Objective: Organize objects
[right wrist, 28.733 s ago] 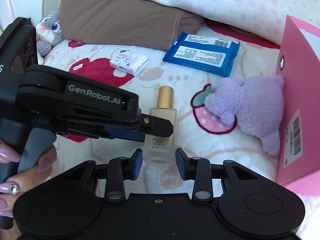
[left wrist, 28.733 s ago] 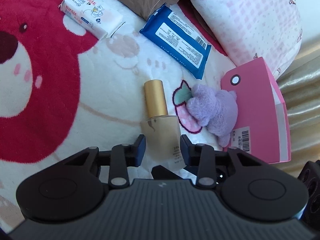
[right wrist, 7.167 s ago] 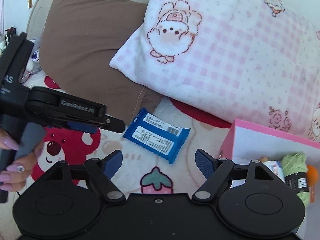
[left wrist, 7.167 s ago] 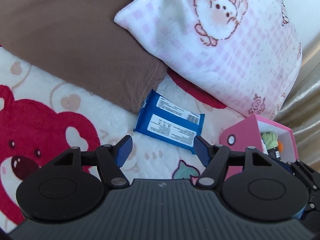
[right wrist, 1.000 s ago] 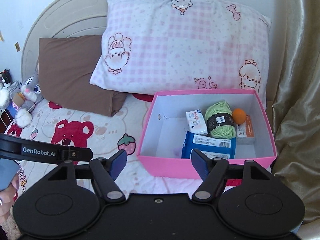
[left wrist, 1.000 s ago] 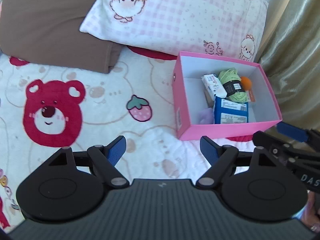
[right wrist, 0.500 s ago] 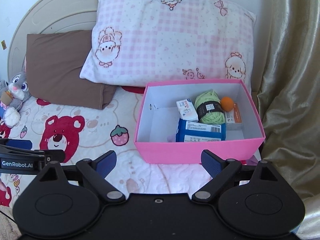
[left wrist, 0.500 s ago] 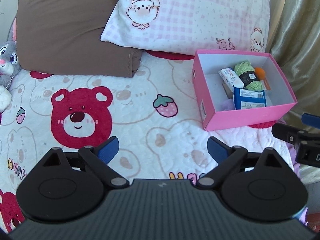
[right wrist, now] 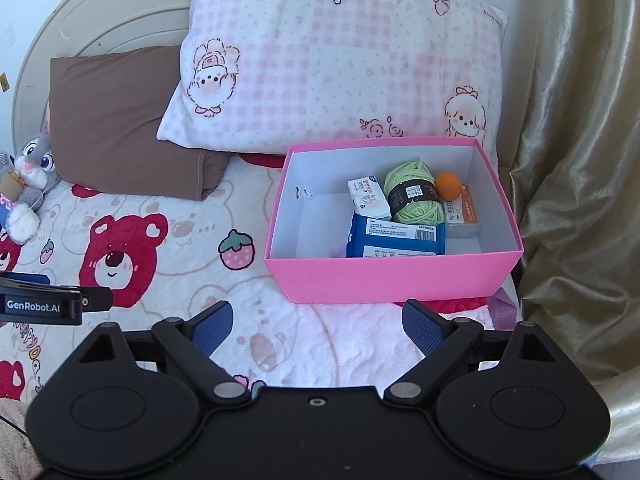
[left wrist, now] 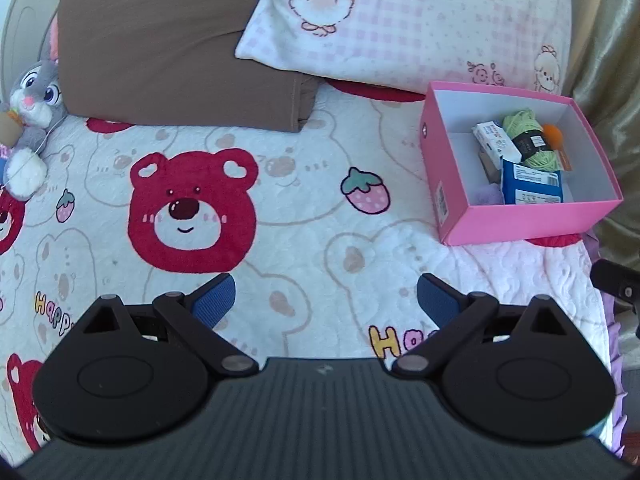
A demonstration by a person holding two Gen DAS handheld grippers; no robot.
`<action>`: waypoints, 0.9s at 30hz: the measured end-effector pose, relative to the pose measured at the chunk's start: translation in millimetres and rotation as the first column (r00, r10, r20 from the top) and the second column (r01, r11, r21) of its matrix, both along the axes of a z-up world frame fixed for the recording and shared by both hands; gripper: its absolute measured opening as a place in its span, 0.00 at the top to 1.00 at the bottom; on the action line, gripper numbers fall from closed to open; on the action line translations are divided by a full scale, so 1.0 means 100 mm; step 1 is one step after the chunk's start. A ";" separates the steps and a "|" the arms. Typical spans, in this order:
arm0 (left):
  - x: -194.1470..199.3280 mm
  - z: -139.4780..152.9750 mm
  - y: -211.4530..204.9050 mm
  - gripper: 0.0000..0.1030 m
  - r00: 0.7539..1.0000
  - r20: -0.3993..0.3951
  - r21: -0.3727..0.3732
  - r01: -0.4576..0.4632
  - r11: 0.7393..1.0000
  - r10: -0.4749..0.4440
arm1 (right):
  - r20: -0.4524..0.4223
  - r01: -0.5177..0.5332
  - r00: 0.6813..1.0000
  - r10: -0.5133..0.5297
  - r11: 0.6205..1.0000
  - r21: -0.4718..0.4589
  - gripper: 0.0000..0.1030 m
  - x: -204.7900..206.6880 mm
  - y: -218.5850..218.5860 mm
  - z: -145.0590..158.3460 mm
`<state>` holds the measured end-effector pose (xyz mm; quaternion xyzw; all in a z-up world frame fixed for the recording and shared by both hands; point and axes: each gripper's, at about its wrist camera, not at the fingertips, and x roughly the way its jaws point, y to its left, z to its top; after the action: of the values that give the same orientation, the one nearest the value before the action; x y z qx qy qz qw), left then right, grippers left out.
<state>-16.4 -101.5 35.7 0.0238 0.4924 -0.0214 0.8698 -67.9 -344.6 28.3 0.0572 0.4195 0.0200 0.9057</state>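
Observation:
A pink box sits on the bear-print blanket at the bed's right side. Inside lie a blue wipes pack, green yarn, a white tissue pack, an orange ball and an orange-labelled packet; a purple plush peeks beside the wipes. My left gripper hovers open over the blanket, left of the box. My right gripper hovers open just in front of the box. Neither has anything between its fingers.
A brown pillow and a pink checked pillow lie at the headboard. A grey rabbit plush sits at the far left. A gold curtain hangs right of the bed. The other gripper's tip shows at each view's edge.
Both grippers have pulled back from the box and their jaws have spread wider. The left view has swung left, showing more blanket and the rabbit plush.

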 end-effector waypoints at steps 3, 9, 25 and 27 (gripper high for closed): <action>0.01 0.00 0.03 0.04 1.000 -0.014 0.003 -0.007 1.000 0.007 | -0.007 -0.001 1.000 0.001 1.000 -0.010 0.09 -0.01 0.03 -0.03; -0.03 0.02 0.02 0.04 1.000 -0.004 0.020 -0.003 1.000 0.003 | -0.052 -0.023 0.998 0.020 0.998 -0.063 0.09 0.00 0.06 -0.11; -0.05 -0.06 0.07 0.04 0.999 -0.041 0.011 -0.017 1.000 0.018 | -0.070 -0.010 0.998 0.001 0.990 -0.139 0.09 0.01 0.16 -0.15; -0.06 -0.07 0.06 0.04 0.999 -0.041 0.010 -0.016 1.000 0.017 | -0.074 -0.008 0.997 -0.001 0.992 -0.128 0.09 0.01 0.15 -0.15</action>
<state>-22.9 -95.3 29.1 0.0233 0.5106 -0.0124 0.8594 -66.7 -329.5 12.9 -0.0011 0.4531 -0.0076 0.8914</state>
